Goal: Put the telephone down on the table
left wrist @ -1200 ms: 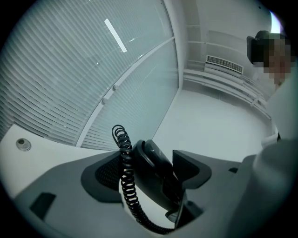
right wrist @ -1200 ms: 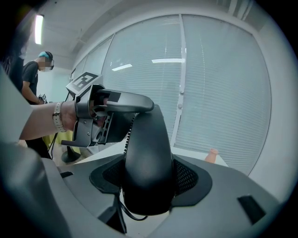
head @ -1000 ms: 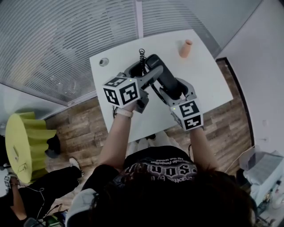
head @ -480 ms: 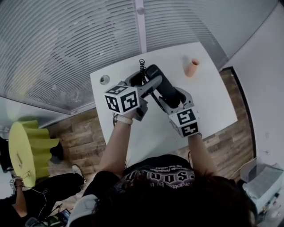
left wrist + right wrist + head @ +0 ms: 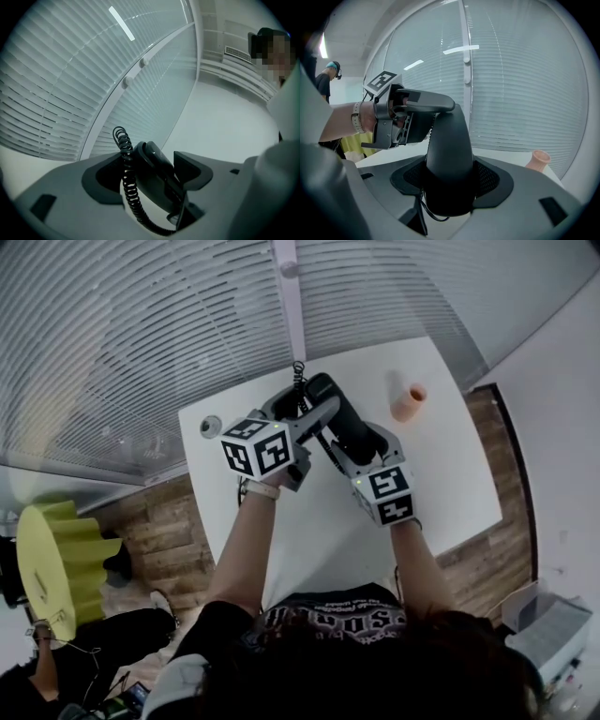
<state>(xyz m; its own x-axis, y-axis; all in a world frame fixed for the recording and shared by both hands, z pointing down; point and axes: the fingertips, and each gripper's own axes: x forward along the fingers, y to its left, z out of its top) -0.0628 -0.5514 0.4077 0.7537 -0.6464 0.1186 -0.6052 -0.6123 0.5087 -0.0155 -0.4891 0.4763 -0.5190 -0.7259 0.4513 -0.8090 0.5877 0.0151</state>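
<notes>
A black telephone handset (image 5: 339, 411) with a coiled cord (image 5: 300, 371) is held over the white table (image 5: 441, 474) by both grippers. My left gripper (image 5: 319, 412) is shut on its far end, where the cord leaves it. My right gripper (image 5: 364, 442) is shut on its near end. In the left gripper view the handset (image 5: 157, 168) sits between the pads with the cord (image 5: 127, 183) hanging beside it. In the right gripper view the handset (image 5: 447, 150) rises from my right gripper (image 5: 450, 180), with my left gripper (image 5: 410, 117) clamped at its top.
A small pink vase (image 5: 410, 401) stands at the table's far right, seen also in the right gripper view as the vase (image 5: 539, 159). A round cable hole (image 5: 211, 426) is at the far left corner. Window blinds (image 5: 141, 324) lie behind; a yellow chair (image 5: 52, 559) stands on the floor to the left.
Both grippers and the handset have shifted slightly towards the window edge of the table. Both grips are unchanged.
</notes>
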